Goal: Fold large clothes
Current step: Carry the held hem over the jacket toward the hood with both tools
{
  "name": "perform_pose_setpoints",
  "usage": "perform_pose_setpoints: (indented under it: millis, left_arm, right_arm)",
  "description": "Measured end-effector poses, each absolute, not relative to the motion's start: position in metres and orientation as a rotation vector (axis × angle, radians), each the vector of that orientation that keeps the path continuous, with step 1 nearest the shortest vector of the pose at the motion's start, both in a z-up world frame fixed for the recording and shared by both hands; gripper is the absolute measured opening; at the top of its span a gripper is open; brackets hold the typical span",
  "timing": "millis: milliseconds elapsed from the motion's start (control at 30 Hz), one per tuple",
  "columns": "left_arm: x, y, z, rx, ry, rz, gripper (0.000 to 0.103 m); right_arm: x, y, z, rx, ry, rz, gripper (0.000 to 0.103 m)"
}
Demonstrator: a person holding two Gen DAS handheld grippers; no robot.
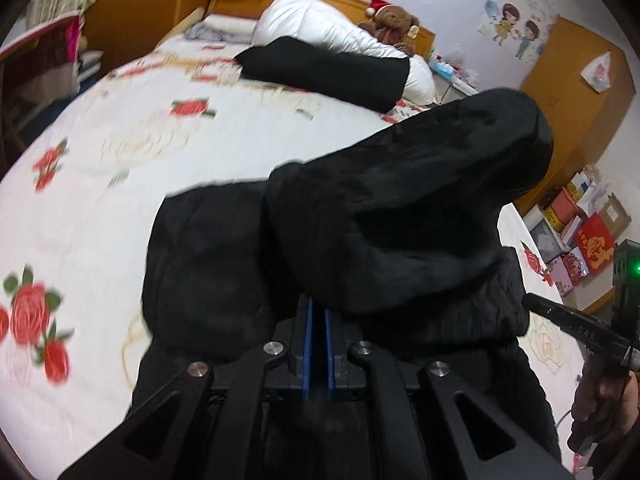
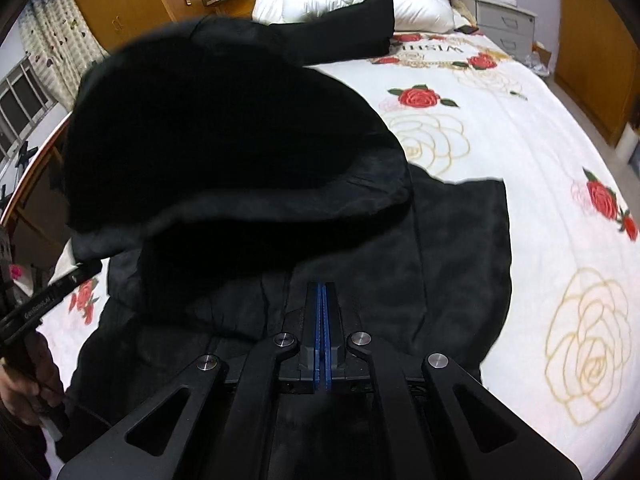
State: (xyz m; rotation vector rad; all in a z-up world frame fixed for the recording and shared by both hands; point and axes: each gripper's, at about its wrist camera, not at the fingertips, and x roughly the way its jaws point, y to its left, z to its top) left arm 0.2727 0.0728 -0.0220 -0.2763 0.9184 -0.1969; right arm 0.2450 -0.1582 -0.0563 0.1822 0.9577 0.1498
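A large black hooded coat (image 1: 224, 264) lies on the rose-print bed; one sleeve (image 1: 320, 68) stretches toward the pillows. Its hood (image 1: 420, 208) is lifted up in front of both cameras. My left gripper (image 1: 318, 308) has its blue pads closed, its tips under the hood's edge. In the right wrist view the coat (image 2: 460, 248) spreads below, the hood (image 2: 224, 152) bulges above, and my right gripper (image 2: 324, 292) is shut with its pads together, its tips against the black fabric; whether cloth is pinched there is not clear.
The white rose-print bedspread (image 1: 120, 168) covers the bed. A white duvet (image 1: 332, 28) and a teddy bear (image 1: 396, 24) lie at the headboard. Boxes (image 1: 580, 232) stand on the floor to the right. A bedside drawer unit (image 2: 504, 28) is at the far right.
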Motion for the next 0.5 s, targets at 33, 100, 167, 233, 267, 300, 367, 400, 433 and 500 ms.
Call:
perform_pose_setpoints:
  millis: [33,100,167,233,267,300,367,400,433,500]
  left_arm:
    - [0.266,0.077,-0.021,-0.288,0.917,-0.197,0.007]
    - [0.255,0.086,-0.019,-0.294,0.909,-0.188,0.014]
    - [0.245,0.093,-0.015,-0.305,0.901,-0.17,0.026]
    - [0.241,0.099,-0.008,-0.315,0.878,-0.154,0.032]
    - [0.241,0.098,-0.004,-0.316,0.867,-0.152,0.038]
    - [0.245,0.097,0.001,-0.32,0.857,-0.158,0.05]
    - [0.254,0.091,0.008,-0.327,0.835,-0.188,0.061]
    - [0.259,0.087,0.011,-0.33,0.829,-0.199,0.061]
    - [0.262,0.085,0.013,-0.336,0.828,-0.208,0.061]
    - [0.276,0.077,0.015,-0.374,0.833,-0.236,0.061]
  right_arm:
    - [0.241,-0.16,-0.051,0.198,0.943,0.165,0.004]
    - [0.231,-0.164,-0.039,0.226,0.904,0.185,0.014]
    - [0.229,-0.167,-0.027,0.246,0.873,0.205,0.035]
    - [0.232,-0.169,-0.017,0.246,0.843,0.222,0.056]
    - [0.236,-0.167,-0.012,0.238,0.82,0.236,0.063]
    - [0.24,-0.166,-0.01,0.23,0.809,0.243,0.063]
    - [0.248,-0.164,-0.008,0.219,0.801,0.249,0.063]
    - [0.254,-0.163,-0.009,0.227,0.808,0.25,0.063]
    - [0.256,-0.165,-0.012,0.248,0.819,0.254,0.063]
    - [0.271,-0.174,-0.02,0.373,0.864,0.257,0.063]
